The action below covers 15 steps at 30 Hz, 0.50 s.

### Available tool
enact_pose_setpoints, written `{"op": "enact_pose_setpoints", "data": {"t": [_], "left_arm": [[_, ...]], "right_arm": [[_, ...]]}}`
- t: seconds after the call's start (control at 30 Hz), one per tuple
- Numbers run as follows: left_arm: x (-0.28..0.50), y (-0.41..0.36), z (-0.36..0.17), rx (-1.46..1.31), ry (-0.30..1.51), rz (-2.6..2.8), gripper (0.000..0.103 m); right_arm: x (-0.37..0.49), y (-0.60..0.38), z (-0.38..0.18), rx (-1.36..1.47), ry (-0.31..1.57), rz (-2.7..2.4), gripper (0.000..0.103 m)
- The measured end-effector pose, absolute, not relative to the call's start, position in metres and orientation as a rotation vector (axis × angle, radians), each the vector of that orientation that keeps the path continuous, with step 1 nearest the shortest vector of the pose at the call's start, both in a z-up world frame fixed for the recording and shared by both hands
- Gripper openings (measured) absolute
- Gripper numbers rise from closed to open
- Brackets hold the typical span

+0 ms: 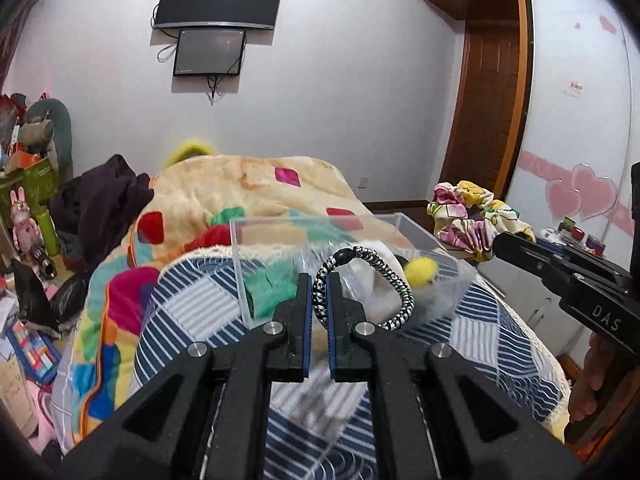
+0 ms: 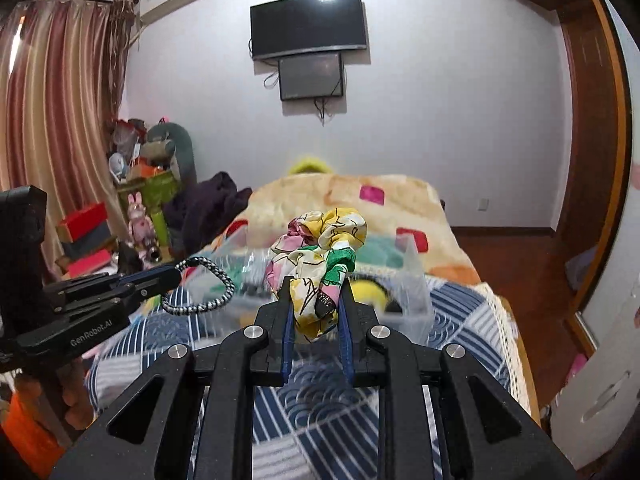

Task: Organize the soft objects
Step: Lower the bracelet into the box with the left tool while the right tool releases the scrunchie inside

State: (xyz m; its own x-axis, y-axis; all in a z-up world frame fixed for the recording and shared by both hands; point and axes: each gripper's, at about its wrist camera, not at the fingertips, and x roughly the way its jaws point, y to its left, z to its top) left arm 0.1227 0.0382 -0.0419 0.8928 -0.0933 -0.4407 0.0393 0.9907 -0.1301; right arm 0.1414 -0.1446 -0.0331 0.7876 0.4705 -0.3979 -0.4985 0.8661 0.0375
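My left gripper (image 1: 319, 280) is shut on a black-and-white braided cord loop (image 1: 396, 280) and holds it above the bed, just before a clear plastic box (image 1: 240, 264). The box holds a green cloth (image 1: 272, 290) and a yellow fuzzy ball (image 1: 420, 270). My right gripper (image 2: 314, 286) is shut on a floral satin scrunchie (image 2: 320, 240) and holds it in the air over the same box (image 2: 416, 276). In the right wrist view the left gripper (image 2: 176, 274) with the cord loop (image 2: 216, 292) is at the left. In the left wrist view the right gripper (image 1: 498, 242) with the scrunchie (image 1: 464, 216) is at the right.
The box sits on a bed with a blue-and-white patterned quilt (image 1: 192, 312) and a colourful fleece blanket (image 1: 256, 184) behind it. A dark garment (image 1: 104, 200) lies at the bed's left. Boxes and toys (image 1: 28, 184) crowd the floor left; a wooden wardrobe (image 1: 488, 112) stands right.
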Motion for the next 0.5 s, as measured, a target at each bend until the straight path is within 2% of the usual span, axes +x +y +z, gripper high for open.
{"op": "enact_pose_setpoints", "data": {"t": [0.5], "left_arm": [[0.18, 0.052, -0.072, -0.145, 0.546, 0.013, 0.005]], "right_arm": [[0.199, -0.123, -0.068, -0.07, 0.554, 0.437, 0.017]]}}
